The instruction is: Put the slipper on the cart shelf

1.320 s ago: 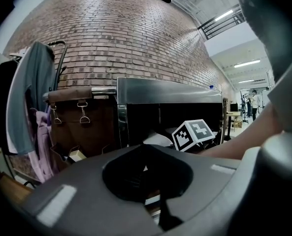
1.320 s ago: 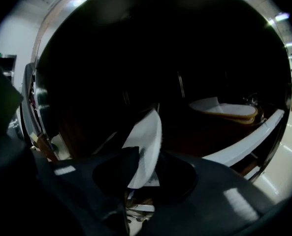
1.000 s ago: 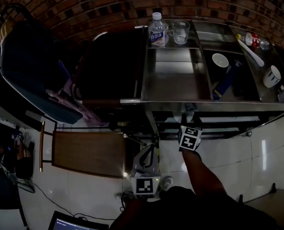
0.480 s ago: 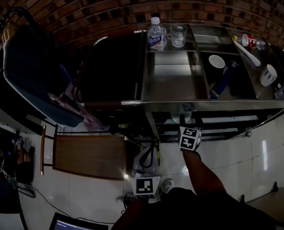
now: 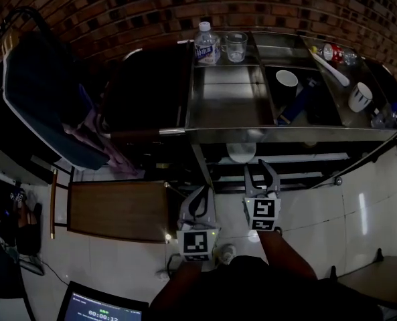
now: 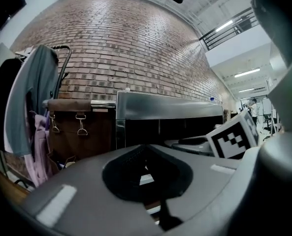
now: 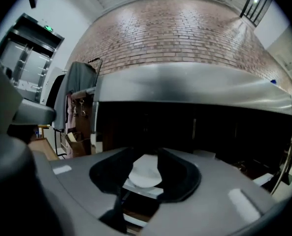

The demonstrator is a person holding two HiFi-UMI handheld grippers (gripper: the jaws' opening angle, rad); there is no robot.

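brick wall [image 5: 118, 5] is that reddish-brown with paler mortar lines, classic grid pattern. shiny silver steel cart [image 5: 225, 112] in front of it, with the plain white slipper [image 5: 242, 152] on its dark lower shelf. up top there's a clear plastic bottle with a blue and white label [image 5: 205, 43], a see-through glass mug [image 5: 236, 45], a white cup [image 5: 286, 79] and a white mug [image 5: 360, 97]. dark blue-grey jacket [image 5: 44, 92] off to the side with a pinkish-lilac cloth [image 5: 98, 139] under it, a brown wooden board [image 5: 114, 209], and glossy white floor tiles [image 5: 372, 199].
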